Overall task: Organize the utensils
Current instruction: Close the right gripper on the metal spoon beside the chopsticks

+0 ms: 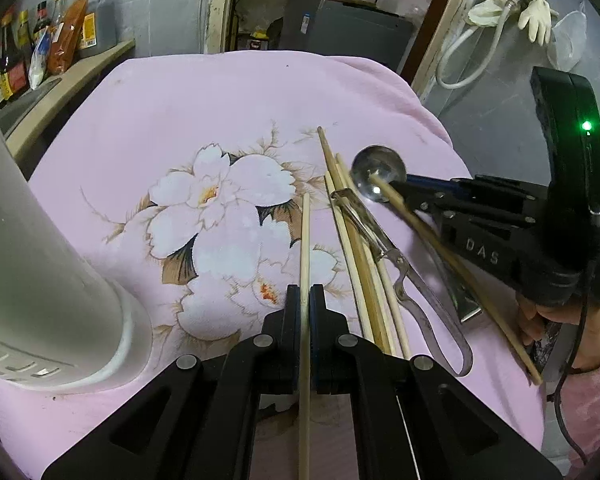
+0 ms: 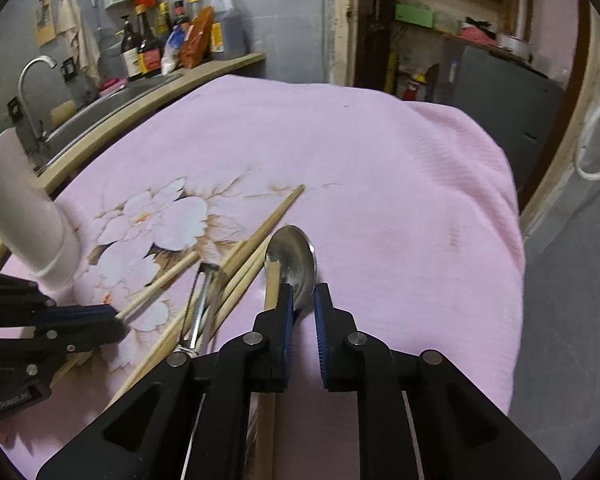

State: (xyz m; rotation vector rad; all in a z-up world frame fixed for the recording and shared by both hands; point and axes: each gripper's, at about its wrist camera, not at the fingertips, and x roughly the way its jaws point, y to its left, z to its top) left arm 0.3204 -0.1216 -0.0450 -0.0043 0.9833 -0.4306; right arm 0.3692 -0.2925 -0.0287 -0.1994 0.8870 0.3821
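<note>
Left claw (image 1: 305,304) pinches one pale chopstick (image 1: 305,240); right claw (image 2: 303,304) stands parted around the spoon (image 2: 294,268) handle.

Held chopstick runs forward over the pink flowered cloth (image 1: 220,100) on the table. Just right of it lie a loose bundle of chopsticks (image 1: 356,248) and a metal peeler (image 1: 384,248). Another chopstick (image 2: 269,320) rests across the spoon bowl, beside the right claw's left finger. A white holder (image 1: 40,272) stands at the left.

Domestic kitchen: sauce bottles (image 2: 148,50) are lining a counter beside a sink (image 2: 112,96) and tap (image 2: 30,80); rubber gloves (image 1: 512,8) are hanging on the wall.
</note>
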